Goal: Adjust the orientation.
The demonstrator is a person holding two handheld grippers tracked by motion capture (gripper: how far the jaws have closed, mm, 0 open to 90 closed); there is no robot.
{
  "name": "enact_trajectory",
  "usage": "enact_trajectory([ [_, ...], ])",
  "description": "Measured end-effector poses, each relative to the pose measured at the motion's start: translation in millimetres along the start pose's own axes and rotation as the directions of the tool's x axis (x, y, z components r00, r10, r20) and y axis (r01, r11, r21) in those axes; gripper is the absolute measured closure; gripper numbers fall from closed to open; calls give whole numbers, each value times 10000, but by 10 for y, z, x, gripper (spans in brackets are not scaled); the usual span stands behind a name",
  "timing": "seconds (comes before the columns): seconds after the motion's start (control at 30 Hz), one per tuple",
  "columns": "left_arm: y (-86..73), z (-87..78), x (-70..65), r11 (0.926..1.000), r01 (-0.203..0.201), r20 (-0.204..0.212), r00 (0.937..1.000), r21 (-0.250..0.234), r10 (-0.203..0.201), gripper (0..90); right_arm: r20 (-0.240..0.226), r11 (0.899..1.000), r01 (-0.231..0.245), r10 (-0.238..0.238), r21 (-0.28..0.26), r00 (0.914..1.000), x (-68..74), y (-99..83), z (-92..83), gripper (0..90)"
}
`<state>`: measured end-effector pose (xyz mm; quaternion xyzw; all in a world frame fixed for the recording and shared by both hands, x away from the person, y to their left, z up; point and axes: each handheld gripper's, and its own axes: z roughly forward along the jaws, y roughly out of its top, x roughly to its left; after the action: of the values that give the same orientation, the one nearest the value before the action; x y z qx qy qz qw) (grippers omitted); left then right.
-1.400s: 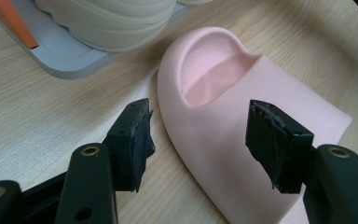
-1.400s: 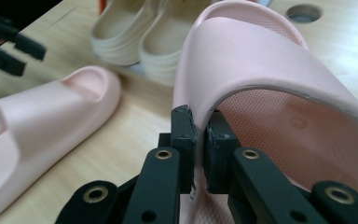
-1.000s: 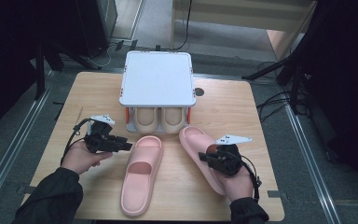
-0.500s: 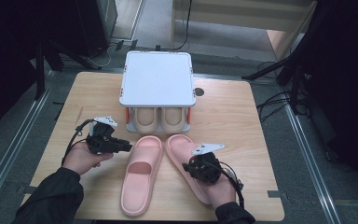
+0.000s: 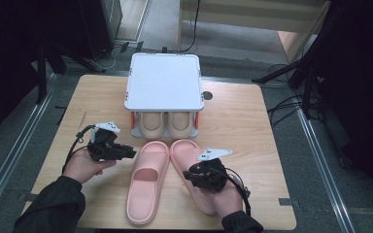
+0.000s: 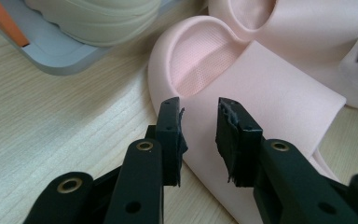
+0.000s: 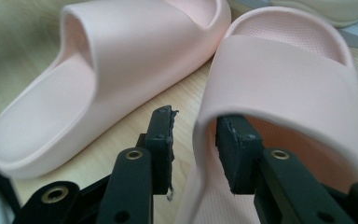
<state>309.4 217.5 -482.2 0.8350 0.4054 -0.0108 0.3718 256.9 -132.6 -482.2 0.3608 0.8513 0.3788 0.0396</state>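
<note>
Two pink slippers lie side by side at lower centre. The right gripper (image 5: 190, 175), jaws just opening, straddles the right slipper's (image 5: 187, 155) strap edge. The left gripper (image 5: 132, 153), open, points at the left slipper (image 5: 148, 182).

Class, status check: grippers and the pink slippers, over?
Left gripper open, just opening slightly, at left pink slipper. Right gripper just opened, jaws astride right pink slipper strap, not pressing. Nothing blocking.
</note>
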Motion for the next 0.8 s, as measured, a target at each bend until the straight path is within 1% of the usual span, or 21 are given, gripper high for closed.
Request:
enact_trajectory([
  [0.03, -5, -9, -3, 10000, 48, -38, 10000, -38, -49, 703, -66, 9999, -45, 45, -120, 10000, -11, -13, -92, 674],
  [0.1, -26, -27, -9, 10000, 68, -105, 9999, -55, -68, 704, -231, 9990, -189, 180, -396, 9996, -30, -30, -198, 677],
  [0.13, -26, -27, -9, 10000, 68, -105, 9999, -55, -68, 705, -231, 9990, -189, 180, -396, 9996, -30, -30, -198, 677],
  [0.17, -36, -32, -9, 10000, 23, -119, 9999, -26, -23, 705, -323, 9984, -271, 255, -506, 9992, -37, -36, -245, 685],
  [0.2, -42, -37, -16, 10000, 65, -149, 9999, 6, -65, 706, -361, 9977, -287, 265, -610, 9990, -46, -45, -300, 715],
  [0.23, -53, -43, -17, 10000, 25, -186, 9998, 3, -25, 707, -351, 9973, -226, 202, -693, 9992, -56, -49, -330, 745],
  [0.3, -71, -51, -24, 10000, 45, -205, 9998, 5, -45, 710, -246, 9964, -130, 110, -837, 9996, -116, -51, -410, 823],
  [0.33, -86, -56, -31, 10000, 77, -239, 9997, 17, -76, 711, -207, 9965, -95, 78, -833, 9998, -149, -49, -428, 844],
  [0.37, -99, -59, -28, 10000, 71, -239, 9997, 31, -70, 713, -140, 9969, -111, 101, -774, 9999, -208, -45, -446, 883],
  [0.43, -131, -52, -11, 9995, 302, -94, 9995, 92, -301, 714, -92, 9980, -70, 64, -629, 9999, -290, -34, -454, 896],
  [0.47, -152, -42, -3, 9991, 419, -104, 9991, 108, -418, 714, 24, 9987, 3, -2, -519, 10000, -335, -26, -451, 898],
  [0.5, -165, -38, 6, 9989, 433, -107, 9990, 182, -432, 716, 104, 9988, 73, -68, -480, 9999, -377, -21, -445, 898],
  [0.53, -185, -30, 15, 9985, 478, -152, 9988, 257, -474, 718, 143, 9990, 0, 6, -439, 9999, -406, -17, -442, 898],
  [0.57, -196, -27, 20, 9983, 519, -168, 9985, 280, -515, 719, 178, 9991, -63, 71, -430, 9998, -466, -14, -434, 898],
  [0.63, -213, -18, 17, 9977, 615, -106, 9981, 280, -612, 720, 166, 9994, -220, 224, -258, 9996, -545, -13, -415, 897],
  [0.67, -219, -8, 12, 9979, 560, -130, 9984, 326, -556, 720, 168, 9995, -297, 298, -89, 9994, -584, -17, -392, 897],
  [0.7, -226, 18, -7, 9977, 546, -98, 9985, 406, -543, 720, 182, 9995, -306, 303, 116, 9994, -616, -23, -361, 892],
  [0.73, -230, 38, -16, 9976, 447, -142, 9989, 529, -440, 719, 207, 9990, -294, 287, 325, 9994, -643, -31, -317, 878],
  [0.77, -235, 61, -28, 9972, 443, -162, 9989, 598, -434, 719, 156, 9984, -324, 317, 457, 9994, -657, -30, -287, 872],
  [0.8, -240, 78, -34, 9968, 421, -179, 9990, 673, -410, 718, 99, 9986, -345, 342, 401, 9994, -665, -25, -279, 870],
])
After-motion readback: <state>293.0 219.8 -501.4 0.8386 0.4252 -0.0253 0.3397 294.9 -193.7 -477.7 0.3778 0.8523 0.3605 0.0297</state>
